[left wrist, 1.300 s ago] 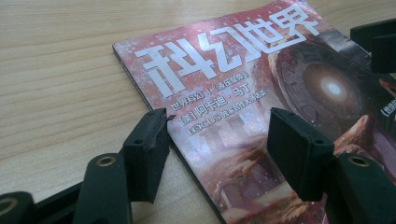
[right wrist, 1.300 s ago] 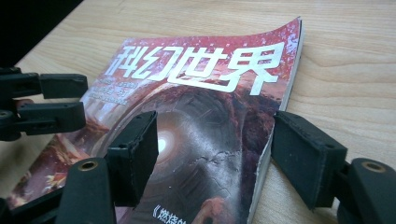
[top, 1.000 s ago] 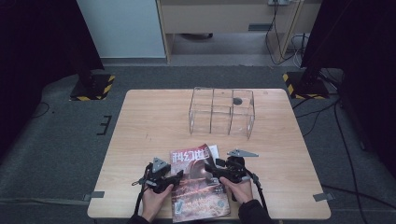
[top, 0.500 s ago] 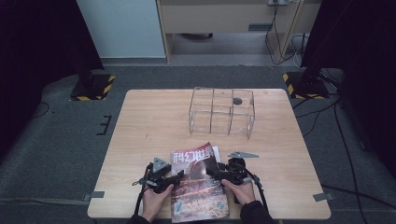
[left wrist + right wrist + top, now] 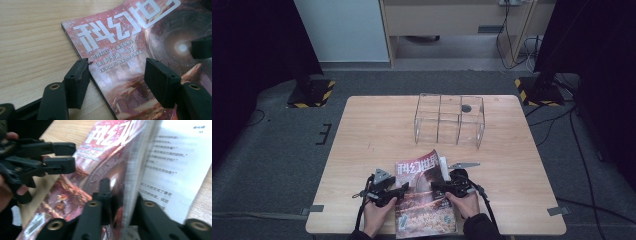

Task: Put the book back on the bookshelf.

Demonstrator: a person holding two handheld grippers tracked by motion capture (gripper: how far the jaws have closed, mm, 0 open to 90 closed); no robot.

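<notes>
The right gripper (image 5: 120, 202) has its jaws pinching the lifted front cover of the glossy red science-fiction magazine (image 5: 130, 50), printed white pages exposed just beyond them. The left gripper (image 5: 120, 80) has its jaws spread, straddling the spine edge that lies flat on the pale wooden worktop (image 5: 377, 135) between them. Well beyond both stands a clear acrylic compartment rack (image 5: 449, 120). The slick cover could slip free or crease if pulled while the spine is unpinned
</notes>
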